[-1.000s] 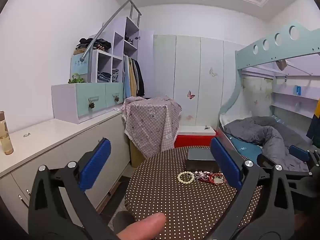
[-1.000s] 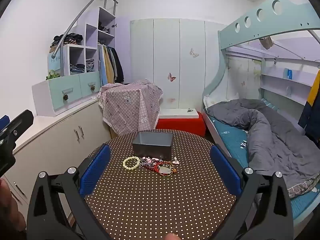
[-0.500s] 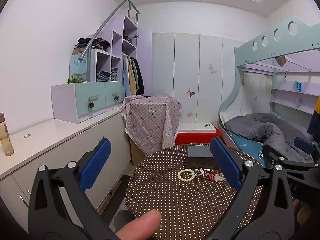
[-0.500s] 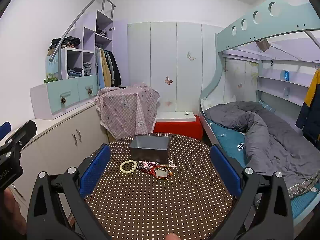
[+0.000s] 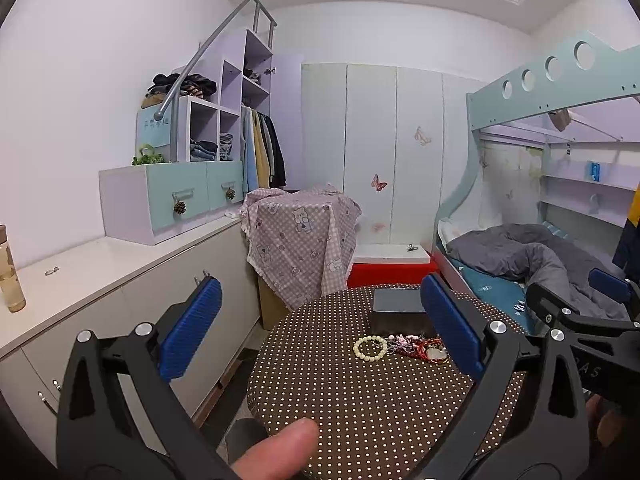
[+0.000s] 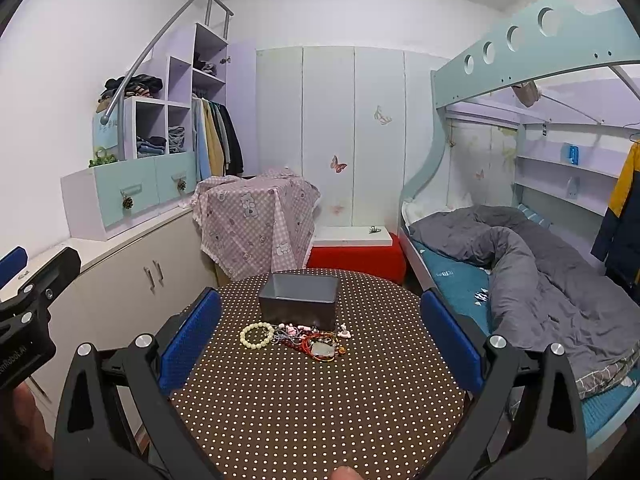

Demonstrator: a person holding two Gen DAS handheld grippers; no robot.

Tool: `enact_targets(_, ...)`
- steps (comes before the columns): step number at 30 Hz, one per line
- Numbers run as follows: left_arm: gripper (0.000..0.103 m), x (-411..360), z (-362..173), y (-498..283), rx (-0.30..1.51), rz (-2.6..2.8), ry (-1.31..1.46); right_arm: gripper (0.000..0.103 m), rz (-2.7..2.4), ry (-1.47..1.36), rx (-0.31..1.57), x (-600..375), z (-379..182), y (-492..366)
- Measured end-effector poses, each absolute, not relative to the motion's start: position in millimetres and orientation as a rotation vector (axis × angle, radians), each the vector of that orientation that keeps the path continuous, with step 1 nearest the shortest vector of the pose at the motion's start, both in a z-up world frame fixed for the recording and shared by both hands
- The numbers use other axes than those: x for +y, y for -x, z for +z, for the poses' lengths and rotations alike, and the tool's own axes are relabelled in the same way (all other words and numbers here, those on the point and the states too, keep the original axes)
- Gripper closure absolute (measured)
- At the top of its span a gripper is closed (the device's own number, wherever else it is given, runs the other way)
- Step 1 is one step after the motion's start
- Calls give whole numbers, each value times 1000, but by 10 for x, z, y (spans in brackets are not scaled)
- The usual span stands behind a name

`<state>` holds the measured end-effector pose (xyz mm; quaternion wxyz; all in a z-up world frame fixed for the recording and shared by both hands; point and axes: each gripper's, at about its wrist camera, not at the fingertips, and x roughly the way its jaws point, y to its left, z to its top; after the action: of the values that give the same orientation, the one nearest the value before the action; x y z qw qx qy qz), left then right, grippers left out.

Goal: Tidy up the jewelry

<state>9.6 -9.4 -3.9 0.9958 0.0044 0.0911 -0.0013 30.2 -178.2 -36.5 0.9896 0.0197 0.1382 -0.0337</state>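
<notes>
Both tongs wide, holding nothing — left gripper (image 5: 320, 334), right gripper (image 6: 320, 334) above table (image 6: 320, 408). Bracelet (image 6: 257, 335) beside bead heap (image 6: 316, 341), just before box (image 6: 299, 301).

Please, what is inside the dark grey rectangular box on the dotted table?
In the right wrist view, the dark grey rectangular box shows only bare inner walls near its rim. Its front wall hides the bottom, so I cannot tell whether anything lies there.

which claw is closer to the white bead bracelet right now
Hard to call; the right looks slightly nearer. The right claw is open and faces the white bead bracelet almost head-on, just left of centre. The left claw is open too, offset toward the table's left edge, bracelet ahead to its right.
</notes>
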Motion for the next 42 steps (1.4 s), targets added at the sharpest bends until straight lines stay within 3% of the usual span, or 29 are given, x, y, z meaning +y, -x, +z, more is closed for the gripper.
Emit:
enact_targets(28, 6, -85, -299, -449, 254, -15, -12, 7, -55, -27, 310, -1819, -456, -533)
enact_targets(42, 6, -154, -1294, -1831, 554, -18, -55, 7, -100, -61, 529, -2232, -1212, -1280)
